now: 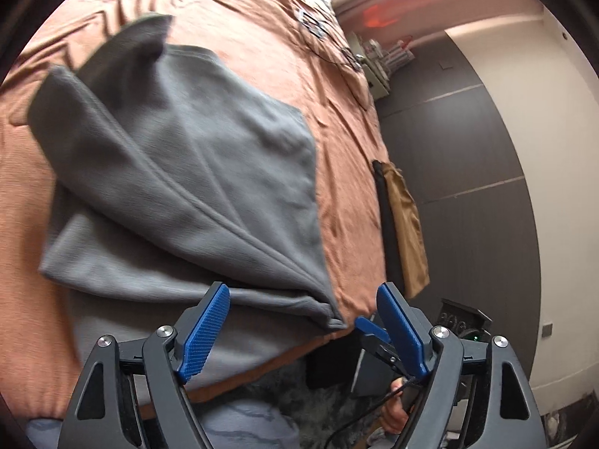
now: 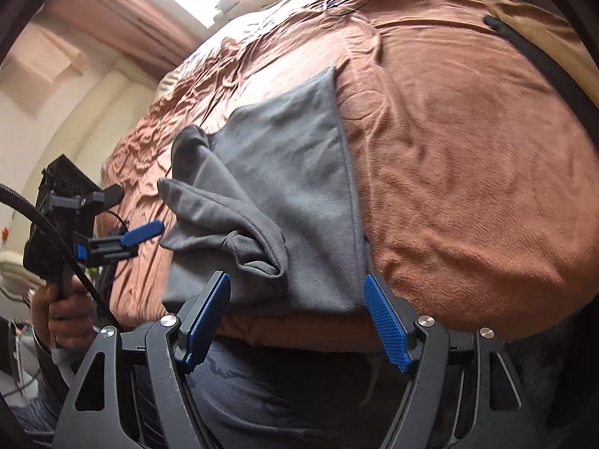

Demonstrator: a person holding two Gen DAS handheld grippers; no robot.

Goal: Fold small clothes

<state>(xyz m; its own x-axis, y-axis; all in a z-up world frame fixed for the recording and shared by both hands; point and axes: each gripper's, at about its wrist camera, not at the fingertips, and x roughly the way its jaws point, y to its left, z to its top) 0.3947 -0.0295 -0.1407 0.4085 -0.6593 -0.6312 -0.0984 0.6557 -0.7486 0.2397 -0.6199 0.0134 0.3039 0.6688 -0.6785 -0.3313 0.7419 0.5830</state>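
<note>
Both blue-padded grippers, left gripper (image 1: 303,321) and right gripper (image 2: 299,314), hang spread wide and empty over the near edge of the partly folded grey fleece garment (image 1: 179,172). Best pinch both near corners evenly, then carry them flat across. It lies on a wrinkled rust-brown bedspread (image 2: 468,187); dark wardrobe panels (image 1: 449,142) beyond.

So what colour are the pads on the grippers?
Blue pads with a fine textured grid, clearest in the right wrist view.
</note>
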